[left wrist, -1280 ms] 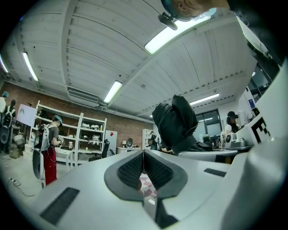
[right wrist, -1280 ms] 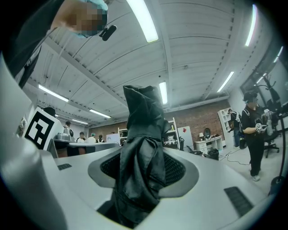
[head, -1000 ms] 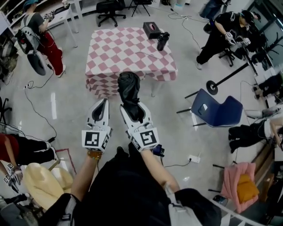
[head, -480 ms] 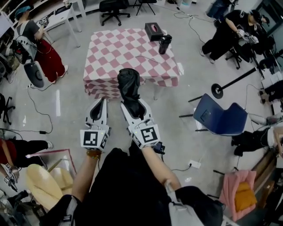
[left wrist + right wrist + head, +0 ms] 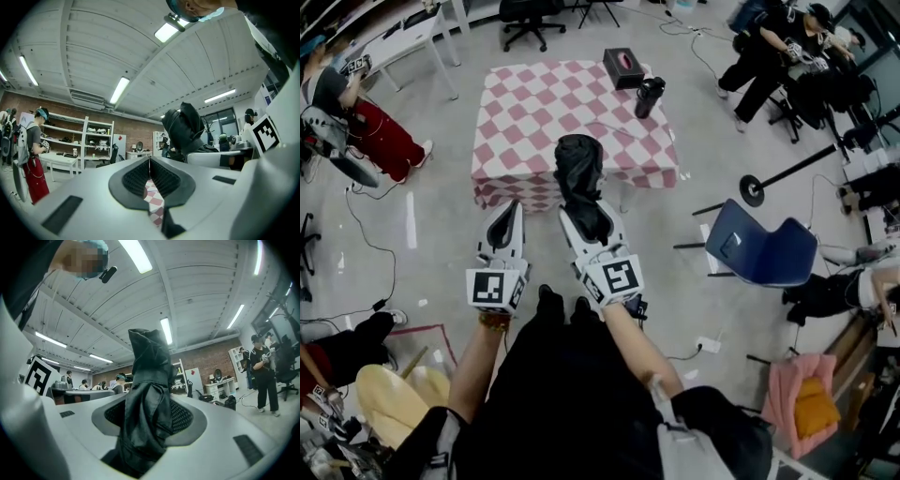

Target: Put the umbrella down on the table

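Note:
A folded black umbrella (image 5: 578, 183) stands up out of my right gripper (image 5: 592, 223), which is shut on its lower part; its top overlaps the near edge of the pink-and-white checked table (image 5: 534, 103). The right gripper view shows the umbrella (image 5: 147, 394) clamped between the jaws and rising toward the ceiling. To the left my left gripper (image 5: 503, 232) is shut with nothing in it, pointing at the table's front. Its jaws (image 5: 150, 176) meet in the left gripper view, with the umbrella (image 5: 185, 126) at the right.
On the table's far right stand a black tissue box (image 5: 622, 67) and a dark bottle (image 5: 648, 96). A blue chair (image 5: 759, 248) lies tipped on the floor at the right. Several people work around the room; cables run over the floor.
The table has come nearer in the head view. Both grippers sit slightly higher in the frame, and the umbrella's top now overlaps the table's near edge. Neither gripper's grip has changed.

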Demonstrator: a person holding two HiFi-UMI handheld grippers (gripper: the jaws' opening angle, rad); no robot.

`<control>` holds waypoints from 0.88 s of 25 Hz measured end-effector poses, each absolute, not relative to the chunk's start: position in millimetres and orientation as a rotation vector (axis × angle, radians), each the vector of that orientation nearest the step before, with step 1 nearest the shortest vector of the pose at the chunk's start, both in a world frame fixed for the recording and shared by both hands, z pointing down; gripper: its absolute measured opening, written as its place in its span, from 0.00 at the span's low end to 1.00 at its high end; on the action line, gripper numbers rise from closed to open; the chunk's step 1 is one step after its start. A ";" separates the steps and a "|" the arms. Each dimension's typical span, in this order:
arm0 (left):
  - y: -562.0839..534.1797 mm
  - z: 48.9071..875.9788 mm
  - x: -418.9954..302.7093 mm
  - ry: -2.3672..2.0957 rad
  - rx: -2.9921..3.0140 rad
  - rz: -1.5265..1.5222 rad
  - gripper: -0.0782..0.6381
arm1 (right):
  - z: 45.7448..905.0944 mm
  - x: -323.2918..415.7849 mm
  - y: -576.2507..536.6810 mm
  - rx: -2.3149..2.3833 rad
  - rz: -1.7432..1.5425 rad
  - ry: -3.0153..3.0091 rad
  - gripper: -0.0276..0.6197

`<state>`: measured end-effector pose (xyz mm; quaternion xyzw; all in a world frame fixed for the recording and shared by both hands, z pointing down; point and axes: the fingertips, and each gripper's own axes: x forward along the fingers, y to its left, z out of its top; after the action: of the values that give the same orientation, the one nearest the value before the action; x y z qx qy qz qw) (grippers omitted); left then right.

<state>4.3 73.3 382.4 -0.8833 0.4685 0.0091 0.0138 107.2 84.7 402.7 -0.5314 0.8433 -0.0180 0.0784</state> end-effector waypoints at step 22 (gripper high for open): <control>-69.9 390.6 -7.8 1.366 -2.812 0.032 0.13 | 413.9 123.3 -50.4 -1.701 -0.102 2.472 0.38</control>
<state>-7.8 -69.9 390.6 -0.8994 0.4370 0.0101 0.0074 123.3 -50.4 413.9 -0.5653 0.8213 -0.0339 0.0696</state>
